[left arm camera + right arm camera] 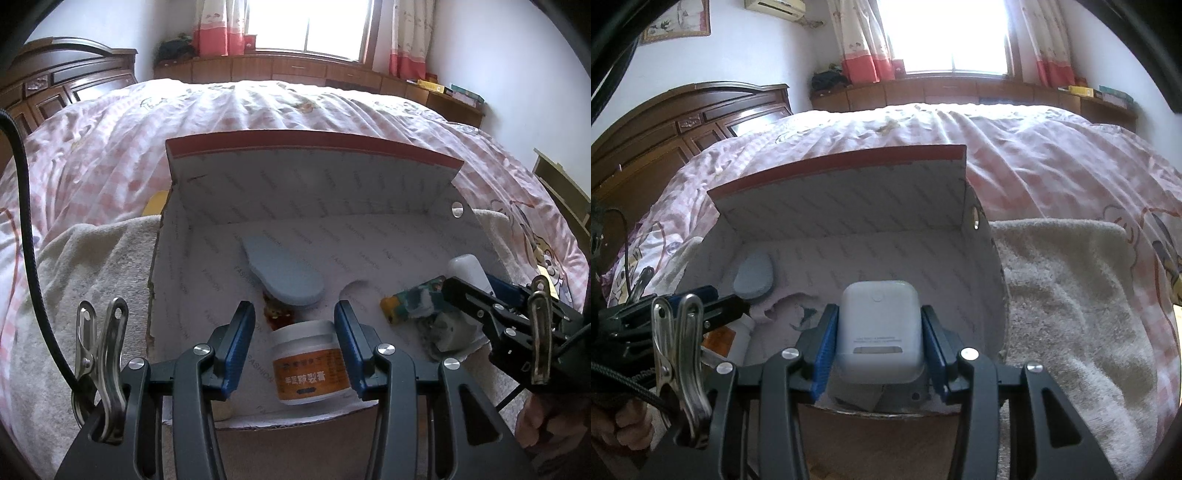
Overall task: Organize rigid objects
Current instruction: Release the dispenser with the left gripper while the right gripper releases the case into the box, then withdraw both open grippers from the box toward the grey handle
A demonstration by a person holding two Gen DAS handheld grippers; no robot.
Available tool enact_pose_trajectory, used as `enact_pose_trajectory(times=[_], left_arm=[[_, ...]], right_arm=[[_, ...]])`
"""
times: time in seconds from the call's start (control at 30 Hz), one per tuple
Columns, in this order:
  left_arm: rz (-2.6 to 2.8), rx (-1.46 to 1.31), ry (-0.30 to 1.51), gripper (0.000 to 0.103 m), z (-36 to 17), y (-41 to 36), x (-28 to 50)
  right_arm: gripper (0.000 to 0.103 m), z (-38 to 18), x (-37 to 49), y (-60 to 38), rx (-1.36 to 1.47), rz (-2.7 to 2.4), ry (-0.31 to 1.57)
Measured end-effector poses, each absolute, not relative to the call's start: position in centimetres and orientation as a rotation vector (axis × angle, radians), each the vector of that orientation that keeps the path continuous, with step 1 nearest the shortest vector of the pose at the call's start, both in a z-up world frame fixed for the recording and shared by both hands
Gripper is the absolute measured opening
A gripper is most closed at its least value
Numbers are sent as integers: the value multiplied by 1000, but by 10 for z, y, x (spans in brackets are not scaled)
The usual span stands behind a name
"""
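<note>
An open white cardboard box (369,236) with a raised lid lies on the bed. Inside are a blue oval pad (284,275), a small red-brown item (279,314), a colourful yellow-ended packet (413,304) and a white jar with an orange label (310,363). My left gripper (295,350) is open, its fingers on either side of the jar with gaps. My right gripper (879,350) is shut on a white earbud case (879,328) and holds it over the box (849,229). It shows in the left wrist view (480,291), where the case (467,271) partly shows. The blue pad (755,277) lies at left.
The box rests on a cream towel (1071,295) over a pink checked quilt (258,107). A dark wooden headboard (683,122) stands at left. A wooden window bench (295,70) runs along the far wall. A wooden frame (565,188) shows at right.
</note>
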State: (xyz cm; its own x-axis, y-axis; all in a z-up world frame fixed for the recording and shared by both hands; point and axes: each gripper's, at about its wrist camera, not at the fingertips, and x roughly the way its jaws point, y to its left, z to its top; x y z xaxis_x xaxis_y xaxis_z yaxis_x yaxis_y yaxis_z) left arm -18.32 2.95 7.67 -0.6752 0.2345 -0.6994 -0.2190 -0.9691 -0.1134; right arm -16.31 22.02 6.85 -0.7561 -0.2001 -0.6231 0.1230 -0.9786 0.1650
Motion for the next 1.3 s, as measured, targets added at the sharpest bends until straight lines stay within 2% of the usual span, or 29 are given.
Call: enact_pose_trajectory(times=[0.4, 1.3], left_arm=[[2688, -1092, -42, 46, 84, 25, -177], [2665, -1071, -28, 46, 97, 28, -129]], right_arm=[[56, 78, -156, 221, 945, -2786, -204], [57, 86, -108, 209, 953, -2742, -203]])
